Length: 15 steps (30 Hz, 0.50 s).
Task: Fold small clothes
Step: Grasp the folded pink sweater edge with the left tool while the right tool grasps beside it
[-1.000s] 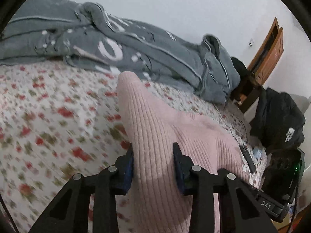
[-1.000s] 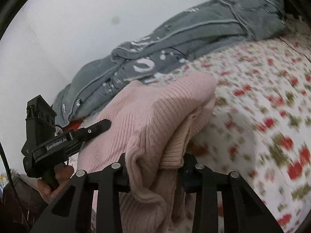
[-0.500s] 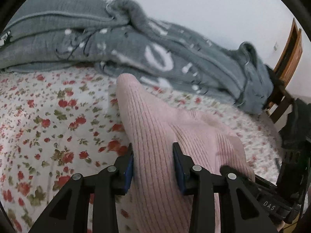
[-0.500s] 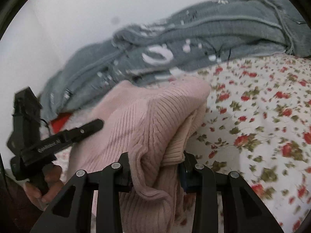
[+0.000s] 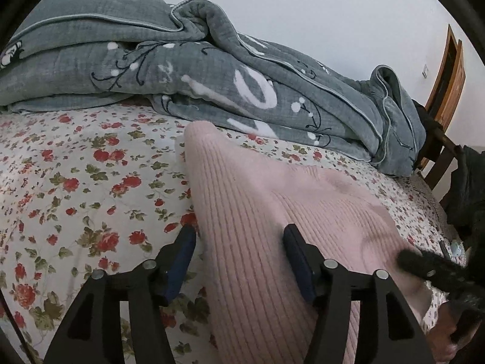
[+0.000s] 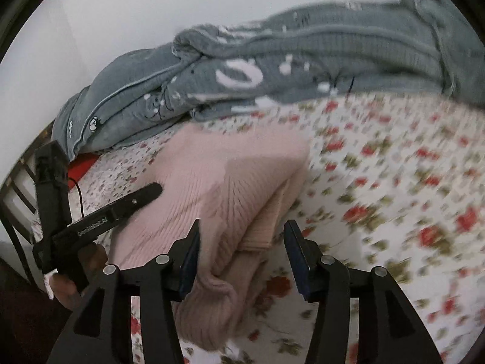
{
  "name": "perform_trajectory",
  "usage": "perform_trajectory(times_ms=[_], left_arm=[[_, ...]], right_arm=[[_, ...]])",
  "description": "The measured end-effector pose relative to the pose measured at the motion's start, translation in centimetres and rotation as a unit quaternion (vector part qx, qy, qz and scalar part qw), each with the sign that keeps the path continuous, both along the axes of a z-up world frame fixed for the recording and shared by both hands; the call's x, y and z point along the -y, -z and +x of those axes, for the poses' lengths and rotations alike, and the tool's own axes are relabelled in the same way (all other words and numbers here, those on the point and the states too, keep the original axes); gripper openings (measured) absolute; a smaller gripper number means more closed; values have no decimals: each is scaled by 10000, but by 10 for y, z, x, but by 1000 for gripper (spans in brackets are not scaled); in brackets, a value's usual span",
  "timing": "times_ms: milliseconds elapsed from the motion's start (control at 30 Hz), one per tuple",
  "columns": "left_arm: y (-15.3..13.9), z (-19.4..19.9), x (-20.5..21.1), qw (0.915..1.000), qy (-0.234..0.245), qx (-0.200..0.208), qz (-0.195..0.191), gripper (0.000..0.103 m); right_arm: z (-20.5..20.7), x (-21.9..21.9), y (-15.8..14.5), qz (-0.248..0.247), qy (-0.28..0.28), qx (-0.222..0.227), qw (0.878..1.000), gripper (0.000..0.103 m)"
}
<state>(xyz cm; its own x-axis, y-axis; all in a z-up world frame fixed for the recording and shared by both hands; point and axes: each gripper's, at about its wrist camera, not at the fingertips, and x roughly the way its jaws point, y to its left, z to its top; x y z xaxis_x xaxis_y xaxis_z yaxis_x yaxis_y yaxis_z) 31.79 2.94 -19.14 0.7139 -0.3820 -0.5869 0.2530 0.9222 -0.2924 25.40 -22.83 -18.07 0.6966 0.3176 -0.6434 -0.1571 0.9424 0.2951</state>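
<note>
Now the bed's floral sheet is carrying a heaped grey quilt and the folded pink ribbed sweater, which is lying between both opening claws, left claw and right claw, pads off it.

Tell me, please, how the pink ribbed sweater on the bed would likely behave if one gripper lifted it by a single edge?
The pink sweater would probably flop and unfold: its stacked layers lie loose, with nothing pinning them. It looks soft and light, sagging into the floral sheet. The ribbed knit should grip the fingers rather than slip, though both grippers' jaws are opening around it.
</note>
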Motion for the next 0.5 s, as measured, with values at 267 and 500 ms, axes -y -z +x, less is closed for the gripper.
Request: perform_trajectory(times_ms=[267, 500], left_arm=[[-4, -6, 6, 9994, -89, 167, 297, 61], [-8, -12, 11, 9985, -37, 351, 428, 62]], right_arm=[[7, -24, 6, -404, 89, 110, 9991, 16], [0, -13, 6, -341, 229, 230, 9989, 12]])
